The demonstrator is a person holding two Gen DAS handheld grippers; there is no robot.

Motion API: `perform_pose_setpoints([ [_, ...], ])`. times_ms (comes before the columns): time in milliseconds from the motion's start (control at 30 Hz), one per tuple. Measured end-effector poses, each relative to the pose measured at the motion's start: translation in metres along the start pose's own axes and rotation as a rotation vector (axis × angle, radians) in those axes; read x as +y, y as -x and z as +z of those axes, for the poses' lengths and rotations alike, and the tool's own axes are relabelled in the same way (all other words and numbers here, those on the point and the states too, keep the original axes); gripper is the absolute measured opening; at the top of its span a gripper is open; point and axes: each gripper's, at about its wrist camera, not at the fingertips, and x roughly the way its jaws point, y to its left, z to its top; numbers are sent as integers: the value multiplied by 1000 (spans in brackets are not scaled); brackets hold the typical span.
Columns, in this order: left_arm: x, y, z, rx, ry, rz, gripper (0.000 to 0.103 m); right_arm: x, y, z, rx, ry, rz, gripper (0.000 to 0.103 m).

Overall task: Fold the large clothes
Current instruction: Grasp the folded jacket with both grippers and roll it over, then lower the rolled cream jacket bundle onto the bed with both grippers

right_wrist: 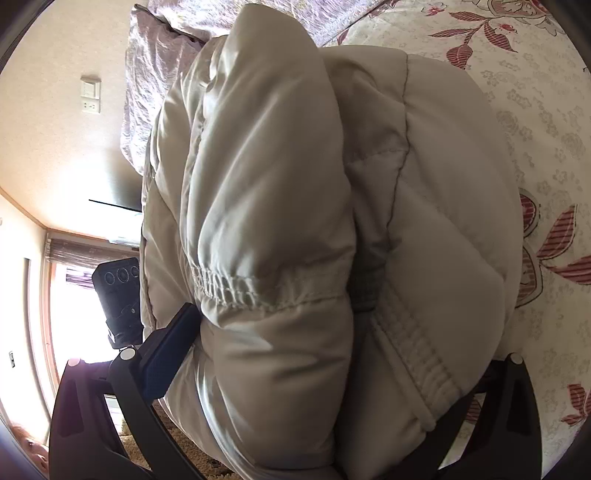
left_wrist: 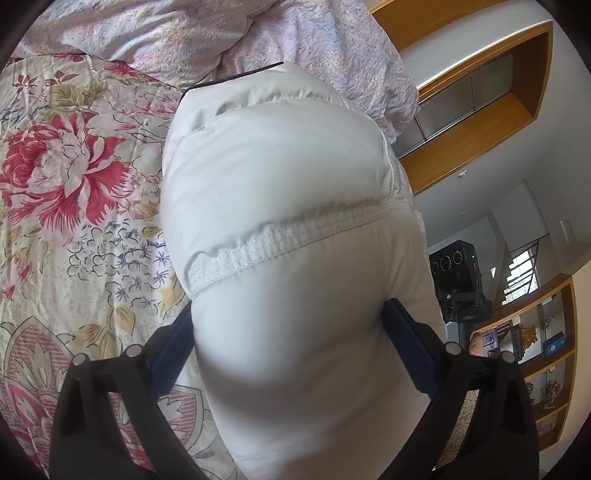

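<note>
A puffy white padded jacket [left_wrist: 280, 177] with an elastic hem seam fills the middle of the left wrist view, above the floral bedspread [left_wrist: 74, 177]. My left gripper [left_wrist: 288, 332] is shut on the jacket, its blue pads [left_wrist: 402, 332] pressing a thick bunch of fabric from both sides. In the right wrist view the same jacket [right_wrist: 295, 184] looks beige and folded into thick rolls. My right gripper [right_wrist: 332, 354] is shut on it too; one blue pad [right_wrist: 173, 339] shows at the left, the other finger is hidden behind the fabric.
A crumpled pale lilac quilt [left_wrist: 184, 33] lies at the head of the bed. A black camera on a tripod [left_wrist: 458, 280] stands beside the bed, also in the right wrist view [right_wrist: 118, 295]. Wooden shelves [left_wrist: 546, 354] line the wall.
</note>
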Motion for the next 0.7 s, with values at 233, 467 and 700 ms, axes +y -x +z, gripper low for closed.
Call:
perform_pose_setpoints([
  [233, -1, 10, 1, -56, 1, -34, 79, -10, 3, -10, -26, 28, 74, 102],
  [467, -9, 61, 21, -208, -69, -66, 66, 27, -7, -10, -45, 113, 200, 97],
  [700, 16, 98, 42, -319, -73, 11, 65, 59, -47, 25, -17, 170, 208, 95],
])
